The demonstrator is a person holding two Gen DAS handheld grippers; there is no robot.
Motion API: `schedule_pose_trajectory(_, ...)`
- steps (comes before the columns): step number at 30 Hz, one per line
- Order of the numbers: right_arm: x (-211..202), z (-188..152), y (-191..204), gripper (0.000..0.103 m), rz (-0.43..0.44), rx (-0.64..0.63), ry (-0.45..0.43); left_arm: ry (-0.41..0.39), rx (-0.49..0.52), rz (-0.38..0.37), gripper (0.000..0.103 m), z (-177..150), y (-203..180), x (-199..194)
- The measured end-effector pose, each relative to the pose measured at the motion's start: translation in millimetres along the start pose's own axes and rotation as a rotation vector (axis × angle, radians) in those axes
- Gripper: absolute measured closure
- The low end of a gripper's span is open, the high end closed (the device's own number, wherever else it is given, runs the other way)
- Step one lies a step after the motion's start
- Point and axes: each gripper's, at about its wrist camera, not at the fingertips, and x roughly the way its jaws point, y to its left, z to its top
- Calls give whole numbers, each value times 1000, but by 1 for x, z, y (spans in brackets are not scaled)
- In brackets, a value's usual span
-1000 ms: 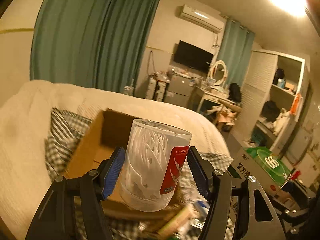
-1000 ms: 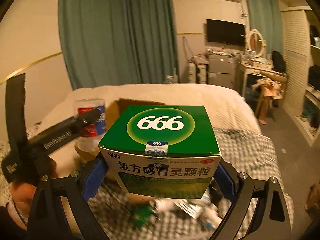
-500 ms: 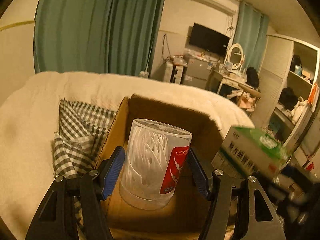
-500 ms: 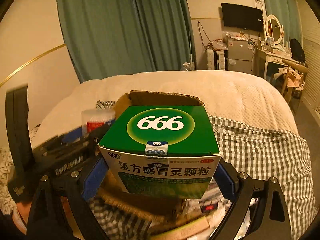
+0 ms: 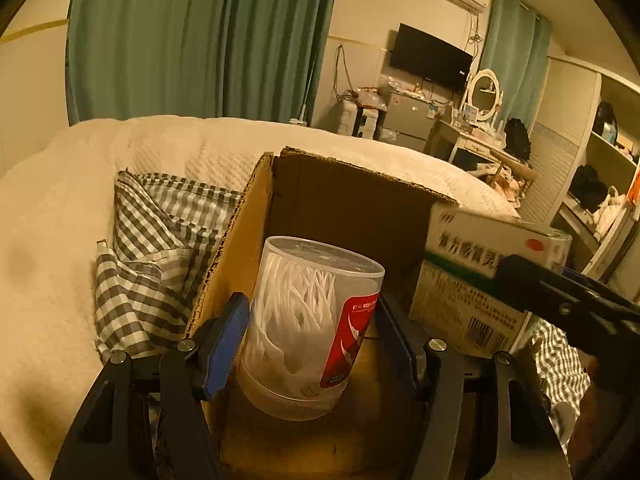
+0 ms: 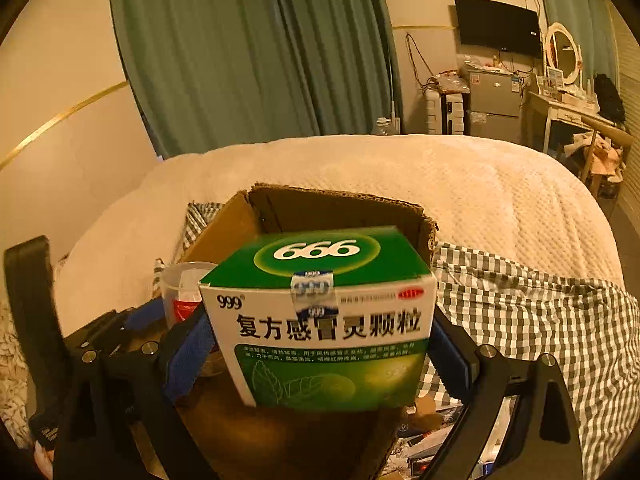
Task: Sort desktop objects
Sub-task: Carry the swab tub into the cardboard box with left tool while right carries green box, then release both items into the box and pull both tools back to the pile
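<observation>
**Two items held at the carton**

Left gripper [image 5: 312, 340]: blue pads pinched the sides of a clear tub [image 5: 310, 326] of white picks, red label facing right; tub upright, inside the open carton [image 5: 256, 216], near its left wall.
Right gripper [image 6: 318, 344]: pads clamped a green-and-white medicine box [image 6: 320, 312] marked "666", held over the carton's right side.
Carton sat on checked cloth [image 6: 532, 320] over a cream quilt [image 5: 52, 220].

Black-framed left gripper [image 5: 312, 344] and right gripper [image 6: 320, 344], blue-padded jaws, silver screws
</observation>
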Motion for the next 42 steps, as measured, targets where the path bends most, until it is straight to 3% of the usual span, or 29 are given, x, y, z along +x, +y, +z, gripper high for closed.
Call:
schedule_pose_trajectory(2,-4,2,2,3,-6,7,-3,4,1,-6,33,0,0,-1)
schedule_pose_trajectory(4,-14,6,1,1,-12,20,-28,1,-1,-2,12,1,0,-6)
schedule_pose_trajectory(6,-28,10,-2,0,-35,19,-43,-13,-8,22,3,1,-2,-13)
schedule_pose_trajectory(11,-71,11,-13,0,-65,36,-66,18,2,66,3,-1,-9,-29)
schedule_pose_trajectory(16,-123,-6,-27,0,-118,47,-84,13,-8,43,3,-15,-23,-67)
schedule_pose_trajectory(22,-198,-25,-43,0,-191,39,-133,3,20,52,3,-33,-62,-111)
schedule_pose_trajectory(29,-272,-49,-65,0,-248,21,-162,-24,47,9,0,-52,-108,-157)
schedule_pose_trajectory(35,-283,-87,-85,0,-266,33,-110,-24,76,-18,0,-83,-132,-170)
schedule_pose_trajectory(42,-275,-122,-125,0,-290,84,-59,54,69,-19,0,-118,-135,-140)
